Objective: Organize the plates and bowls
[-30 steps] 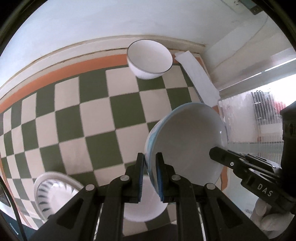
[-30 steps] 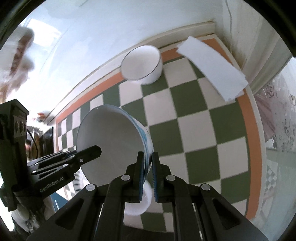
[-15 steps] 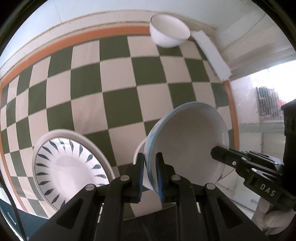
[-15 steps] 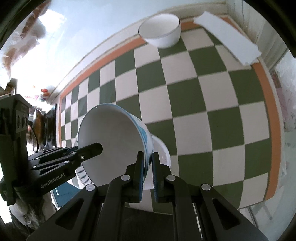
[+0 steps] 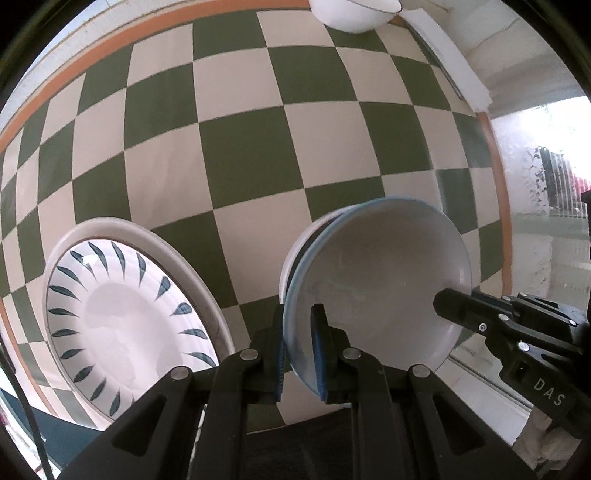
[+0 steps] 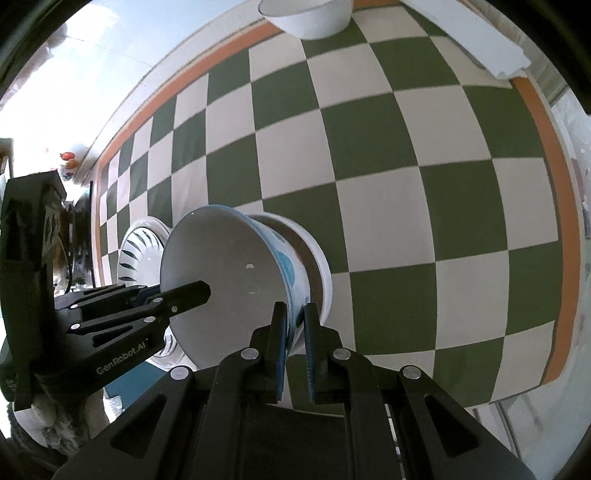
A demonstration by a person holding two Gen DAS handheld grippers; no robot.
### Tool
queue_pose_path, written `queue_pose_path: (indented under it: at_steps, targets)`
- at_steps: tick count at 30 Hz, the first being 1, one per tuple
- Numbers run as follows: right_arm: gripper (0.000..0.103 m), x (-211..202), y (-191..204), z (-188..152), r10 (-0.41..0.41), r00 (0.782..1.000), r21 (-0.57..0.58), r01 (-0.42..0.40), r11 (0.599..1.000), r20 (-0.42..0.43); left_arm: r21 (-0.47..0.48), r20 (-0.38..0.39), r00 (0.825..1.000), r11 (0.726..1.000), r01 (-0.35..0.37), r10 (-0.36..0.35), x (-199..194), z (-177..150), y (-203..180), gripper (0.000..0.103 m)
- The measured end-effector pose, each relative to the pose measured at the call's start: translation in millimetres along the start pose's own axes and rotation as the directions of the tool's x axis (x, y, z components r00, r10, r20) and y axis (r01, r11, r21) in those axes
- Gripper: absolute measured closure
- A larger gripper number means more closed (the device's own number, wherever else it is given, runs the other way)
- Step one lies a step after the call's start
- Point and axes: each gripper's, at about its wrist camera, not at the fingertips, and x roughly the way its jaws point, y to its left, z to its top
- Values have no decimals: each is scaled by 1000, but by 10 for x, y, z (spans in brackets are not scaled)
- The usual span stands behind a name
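Both claws, left [image 5: 299, 347] & right [image 6: 294, 343], pinch blue-rimmed bowl [image 5: 376, 291] rim w/ white bowl [image 6: 321, 273] beneath.

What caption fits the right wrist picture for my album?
Two claws, right claw and left claw, grip a blue-patterned bowl over a white bowl on the checkered tablecloth.

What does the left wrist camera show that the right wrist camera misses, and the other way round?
Only left wrist: the patterned plate's whole face.

Only right wrist: the held bowl's blue-painted outer wall, sitting inside a white bowl beneath it.

Both: the left gripper and right gripper each clamped on opposite sides of the held bowl's rim, the checkered tablecloth, and the far white bowl.
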Motion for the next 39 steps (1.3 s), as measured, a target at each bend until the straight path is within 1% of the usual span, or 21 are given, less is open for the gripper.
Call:
queue_pose_path:
  at_steps: [7,9,11,13,15,16,17,18,19,20,21,22,25,26,28,29,32,35,39]
  targets:
    - [91,108,-50,31,-5,1000,22,5,1000,-27,9,-14,999,999,-34,34,55,47,-33,92]
    - [90,117,-56,56,4,999,26,-3,1000,-37,6,-22,999,999,-34,34,78,57,-59,92]
    - [89,102,-84,83,31,998,39,-29,999,-52,3,-24,999,1000,-28,28,44,55,-55,92]
    - [89,31,-100,121,48,997,40,-45,998,-56,7,-18,999,999,-40,41,-70,68,-42,92]
    - [89,-114,-124,198,72,997,45,-70,997,-42,0,11,1000,1000,-21,21,-247,103,-30,92]
    - [87,-178,-131,228,84,996,46,-82,996,-29,-5,32,999,1000,-17,17,-325,135,-29,91]
    - [86,-294,-150,318,103,995,46,-103,994,2,-14,58,998,1000,-8,9,-430,211,-33,90]
    - [81,-378,-162,402,111,993,44,-113,993,28,-26,79,997,1000,17,-15,-516,302,-36,87]
    - [74,-458,-178,479,116,992,43,-118,992,52,-43,99,994,998,45,-40,-590,410,-28,78]
    - [69,-540,-196,593,122,989,42,-126,991,85,-59,126,991,996,63,-56,-657,561,-11,72]
    - [62,-622,-225,754,128,984,45,-135,990,121,-73,160,985,994,81,-69,-712,754,9,71]
    - [60,-678,-245,895,132,981,47,-141,989,145,-82,175,982,993,85,-69,-730,887,26,70]
    - [59,-759,-343,1428,113,970,67,-130,989,214,-128,207,975,986,109,-81,-722,1480,116,70]
    - [59,-758,-373,1662,92,968,73,-112,991,233,-142,207,975,983,115,-84,-683,1685,142,70]
    - [59,-731,-420,1968,61,967,89,-85,992,247,-172,194,975,975,140,-105,-595,2031,197,70]
    - [59,-693,-449,2181,49,967,100,-76,992,249,-185,181,978,972,142,-108,-529,2223,211,70]
    - [59,-612,-495,2542,33,968,115,-64,991,249,-197,150,982,970,141,-112,-382,2558,242,70]
    - [59,-491,-495,2885,-2,973,109,-24,994,231,-200,117,987,970,135,-114,-188,2819,223,70]
    - [60,-294,-515,3165,-41,981,105,21,994,190,-177,85,991,977,119,-106,-23,2970,153,70]
